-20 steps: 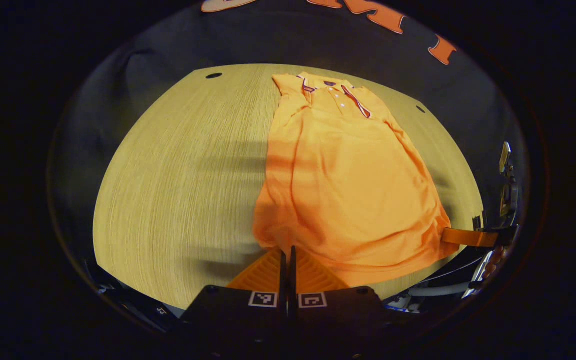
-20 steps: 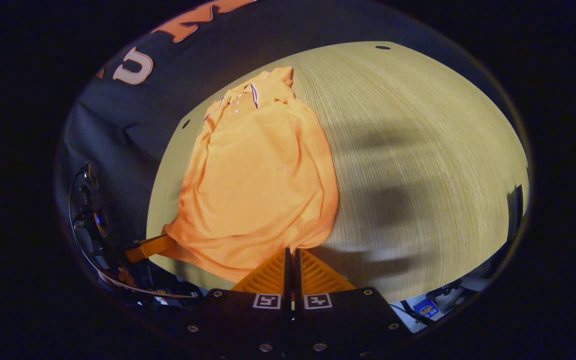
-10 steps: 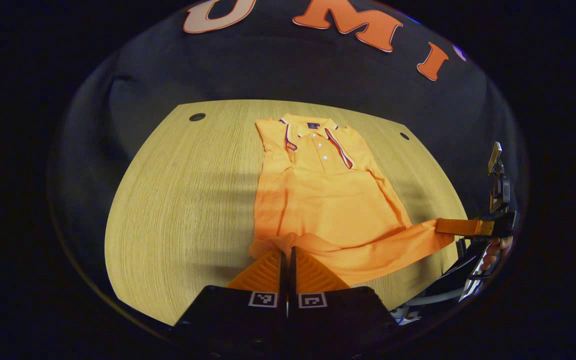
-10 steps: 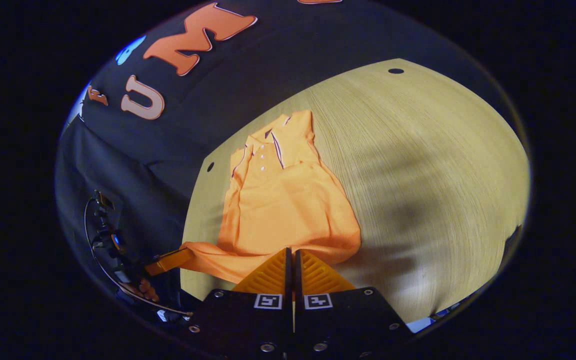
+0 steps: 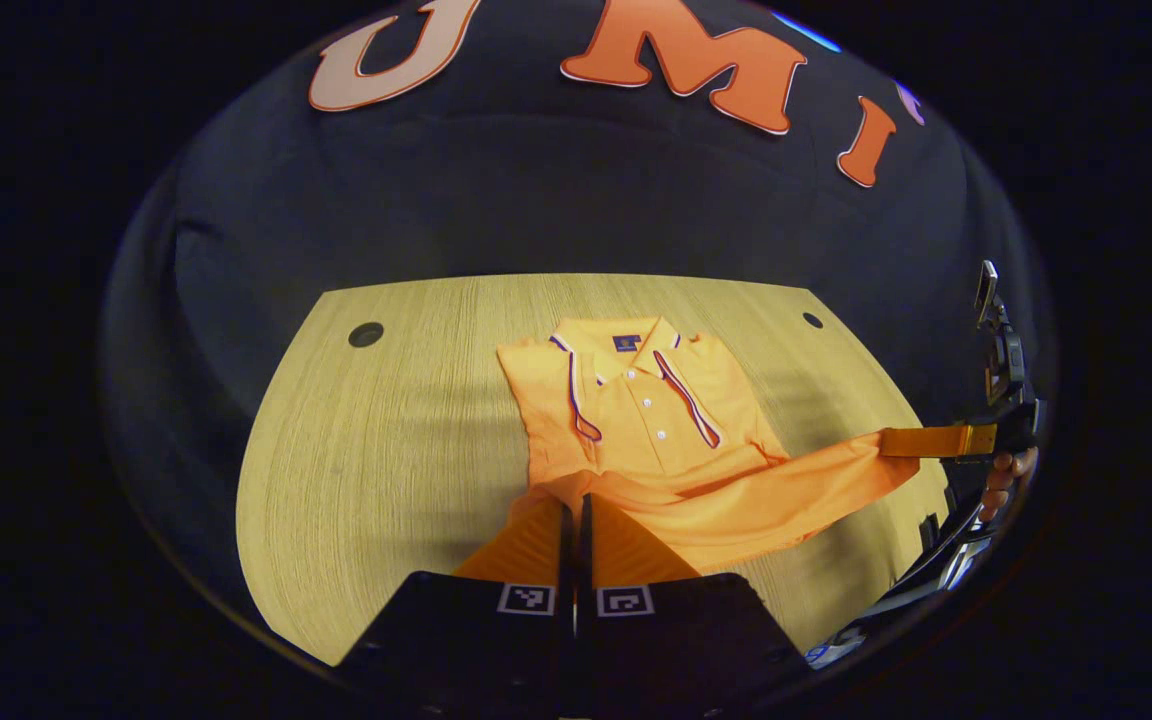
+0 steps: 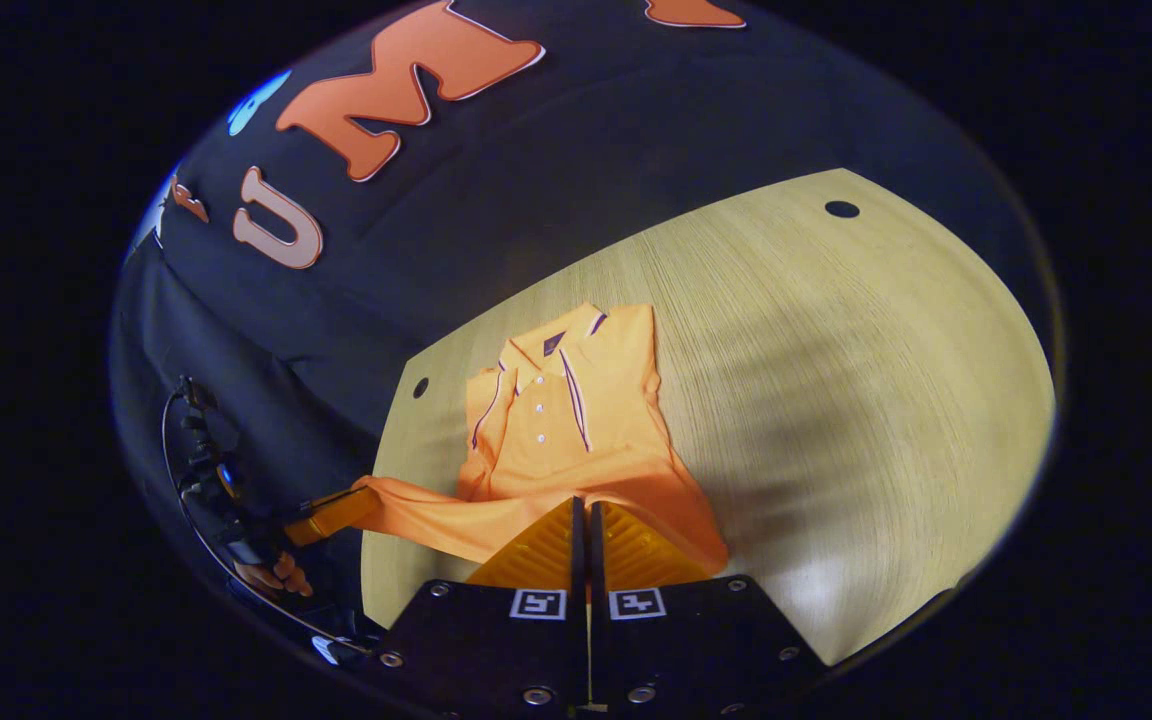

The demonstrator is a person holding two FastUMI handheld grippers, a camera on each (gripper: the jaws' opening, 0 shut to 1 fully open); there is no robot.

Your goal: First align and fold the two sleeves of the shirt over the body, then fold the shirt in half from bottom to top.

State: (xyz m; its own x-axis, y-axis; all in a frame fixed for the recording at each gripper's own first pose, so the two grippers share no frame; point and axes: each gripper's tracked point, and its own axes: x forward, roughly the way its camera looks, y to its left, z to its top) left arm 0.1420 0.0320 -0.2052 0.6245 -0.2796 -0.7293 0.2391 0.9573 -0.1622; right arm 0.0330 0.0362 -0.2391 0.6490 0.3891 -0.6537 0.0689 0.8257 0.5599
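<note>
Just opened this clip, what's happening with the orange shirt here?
A person holds a gripper in each hand and is folding an orange polo shirt on a wooden table. The left gripper and the right gripper are each shut on a bottom corner of the shirt, with the hem raised off the table and carried toward the collar. The sleeves already lie folded in; the bottom-to-top fold is underway, not finished.

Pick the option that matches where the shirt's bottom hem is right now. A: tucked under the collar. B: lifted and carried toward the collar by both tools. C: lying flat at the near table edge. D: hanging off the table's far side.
B: the hem stretches between the left tool and right tool, both shut on it, above the shirt near the collar.
</note>
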